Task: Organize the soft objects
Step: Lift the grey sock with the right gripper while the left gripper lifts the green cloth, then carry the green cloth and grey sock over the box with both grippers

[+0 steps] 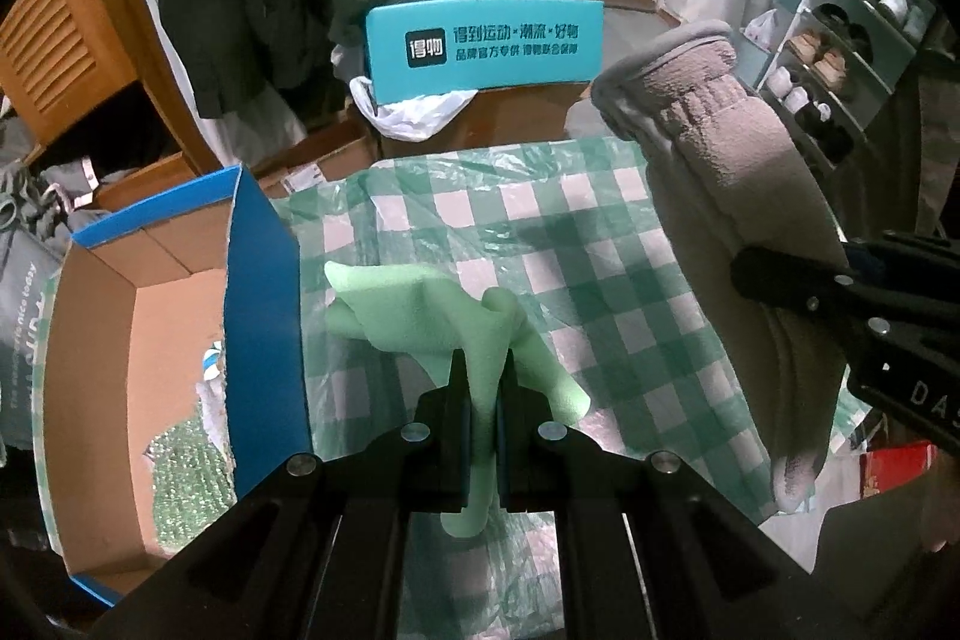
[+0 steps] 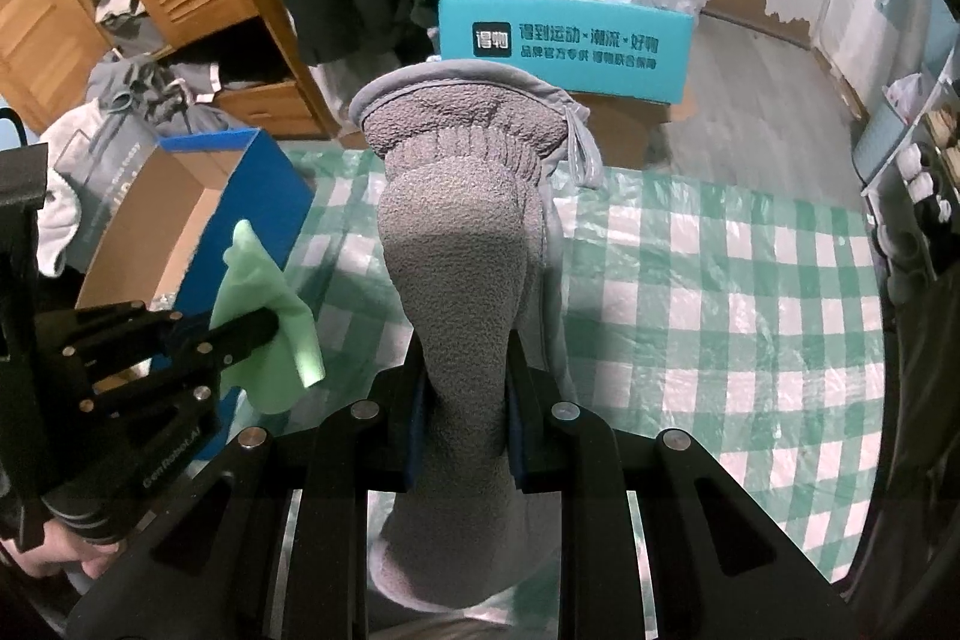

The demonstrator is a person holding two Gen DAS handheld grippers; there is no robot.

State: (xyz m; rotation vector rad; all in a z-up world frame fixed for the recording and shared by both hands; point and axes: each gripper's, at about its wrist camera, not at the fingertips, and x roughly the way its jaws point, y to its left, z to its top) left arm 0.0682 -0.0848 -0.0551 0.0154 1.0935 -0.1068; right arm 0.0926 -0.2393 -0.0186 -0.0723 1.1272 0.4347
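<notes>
My left gripper is shut on a light green cloth, held above the green checked tablecloth. The cloth hangs out ahead of and below the jaws. My right gripper is shut on a grey fleece glove, lifted off the table with its cuff pointing away. The glove also shows at the right of the left wrist view, with the right gripper clamped on it. The left gripper with the green cloth shows at the left of the right wrist view.
An open blue cardboard box stands at the table's left edge, its brown inside showing; it also appears in the right wrist view. A teal shoe box sits beyond the far edge. Jackets, a wooden cupboard and a shoe rack surround the table.
</notes>
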